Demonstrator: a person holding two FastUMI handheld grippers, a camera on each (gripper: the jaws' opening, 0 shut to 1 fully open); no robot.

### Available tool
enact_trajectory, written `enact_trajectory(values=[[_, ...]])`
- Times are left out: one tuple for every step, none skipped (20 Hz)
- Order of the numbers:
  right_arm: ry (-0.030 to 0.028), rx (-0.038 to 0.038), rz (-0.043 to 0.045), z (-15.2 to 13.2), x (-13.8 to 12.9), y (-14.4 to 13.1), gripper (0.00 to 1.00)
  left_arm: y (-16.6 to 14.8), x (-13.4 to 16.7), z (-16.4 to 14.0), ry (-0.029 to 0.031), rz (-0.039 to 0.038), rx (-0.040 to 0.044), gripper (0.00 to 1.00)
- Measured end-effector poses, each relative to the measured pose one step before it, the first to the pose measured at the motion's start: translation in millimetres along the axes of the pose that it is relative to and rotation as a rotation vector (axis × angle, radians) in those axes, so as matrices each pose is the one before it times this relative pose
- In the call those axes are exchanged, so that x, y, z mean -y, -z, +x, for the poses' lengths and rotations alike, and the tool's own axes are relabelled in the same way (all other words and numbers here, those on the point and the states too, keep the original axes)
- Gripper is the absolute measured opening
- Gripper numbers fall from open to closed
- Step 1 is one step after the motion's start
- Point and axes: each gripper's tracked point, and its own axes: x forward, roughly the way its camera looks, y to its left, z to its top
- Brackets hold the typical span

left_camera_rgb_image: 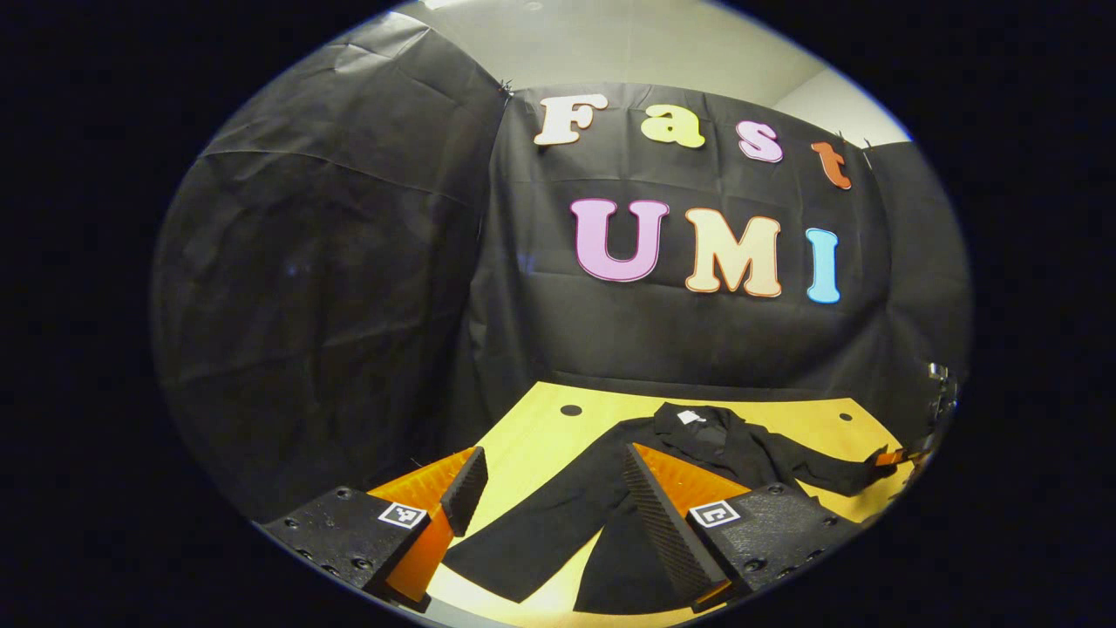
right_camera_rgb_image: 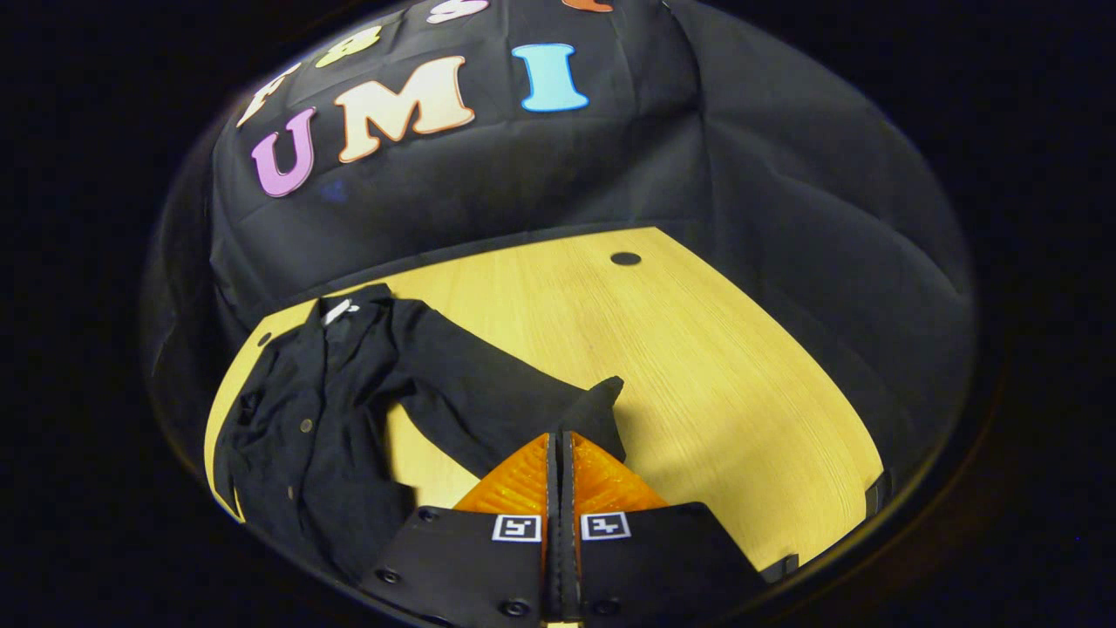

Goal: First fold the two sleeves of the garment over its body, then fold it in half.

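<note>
The table [right_camera_rgb_image: 697, 366], a light wood surface with small dark round holes, carries the garment [right_camera_rgb_image: 305, 436], a black buttoned jacket lying face up with its collar toward the booth wall. In the right gripper view, 1 sleeve [right_camera_rgb_image: 488, 392] extends from the shoulder out across bare wood to the right gripper [right_camera_rgb_image: 562, 440]. The fingers of that gripper are pressed together on the cuff end, and the cuff corner stands up just past the tips. In the left gripper view, the left gripper [left_camera_rgb_image: 545, 497] hovers with its fingers spread wide above the other sleeve [left_camera_rgb_image: 558, 515], gripping nothing.

Step in hand, by judgement: fold 1 of 2, the right-hand sleeve over the body.

1. Keep the pinch firm on the cuff; thin cloth slips easily.
2. Carry the cuff in a low arc across the chest so that the crease forms at the shoulder seam.
3. Lay the sleeve flat on the body before parting the fingers.
4. Avoid dragging the body sideways.

Limits of view: the hem is cut off at the lower edge of both views. How much cloth lies between the closed fingers cannot be made out. Black cloth on black hides most folds and seams.
</note>
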Motion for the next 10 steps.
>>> enact_trajectory(values=[[-0.01522, 0.01432, -0.00323, -1.71, -13.04, -7.31, 0.02, 2.81, -2.81, 2.18, 0.00837, 0.00278, -0.00275, 0.93], [-0.01471, 0.01339, -0.00101, -1.59, -13.85, -6.15, 0.02, 2.25, -3.42, 2.01, 0.00563, 0.00465, -0.00542, 0.93], [-0.01478, 0.02003, -0.00046, -0.94, -14.49, -8.6, 0.02, 1.54, -3.78, 1.74, 0.00322, 0.00569, -0.00318, 0.94], [-0.01395, 0.02169, -0.00719, -1.79, -14.09, -8.88, 0.02, 0.19, -3.74, 1.62, 0.00422, 0.00273, 0.00179, 0.93], [-0.00864, 0.01756, -0.01019, -0.82, -12.86, -9.76, 0.02, -0.1, -3.18, 1.62, 0.00688, -0.00183, 0.00193, 0.93], [-0.01127, 0.01389, -0.01076, -0.79, -14.1, -8.11, 0.02, 1.64, -1.2, 1.58, 0.00604, -0.00522, -0.00191, 0.94], [-0.01285, 0.0165, -0.00859, 0.63, -13.09, -10.04, 0.02, 2.47, -1.74, 1.02, 0.00556, -0.00724, -0.00663, 0.93], [-0.01326, 0.01742, -0.00533, -0.21, -13.89, -11.48, 0.02, 3.94, -0.96, 0.61, 0.00596, -0.00768, -0.00675, 0.93], [-0.01029, 0.01762, -0.00147, 1.83, -13.49, -10.53, 0.02, 2.92, -2.36, 0.55, 0.00525, -0.00739, -0.00708, 0.94], [-0.01417, 0.01868, 0.00404, 1.86, -13.44, -9.74, 0.02, 3.58, -2.0, 0.46, 0.00506, -0.00824, -0.00755, 0.94]])
